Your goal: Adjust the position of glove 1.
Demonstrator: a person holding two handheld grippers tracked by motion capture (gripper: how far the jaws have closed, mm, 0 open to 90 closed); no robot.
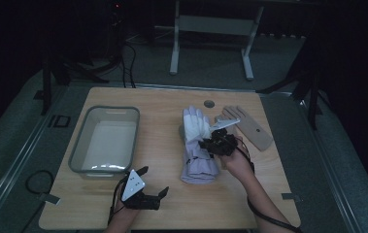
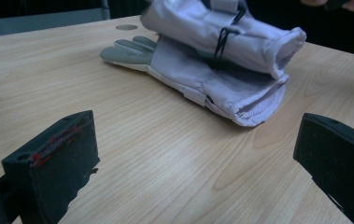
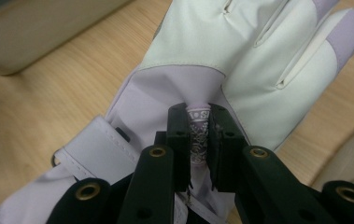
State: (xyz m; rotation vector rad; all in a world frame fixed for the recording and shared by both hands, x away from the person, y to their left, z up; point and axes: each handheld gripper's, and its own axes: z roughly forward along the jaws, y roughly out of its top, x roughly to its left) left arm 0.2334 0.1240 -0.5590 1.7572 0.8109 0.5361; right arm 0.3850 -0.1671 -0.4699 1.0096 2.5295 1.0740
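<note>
The right hand-held gripper (image 3: 198,140) pinches a fold of the soft lilac glove (image 3: 240,60); the left hand-held gripper (image 2: 193,158) rests released over the wooden bench (image 2: 132,140).

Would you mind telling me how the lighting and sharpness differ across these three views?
High view: dim, dark surroundings, pale glare on the bin. Left gripper view: brighter, the lilac gloves fairly sharp, the near fingers soft. Right gripper view: the pinched glove fabric crisp, the table at left smeared.
</note>
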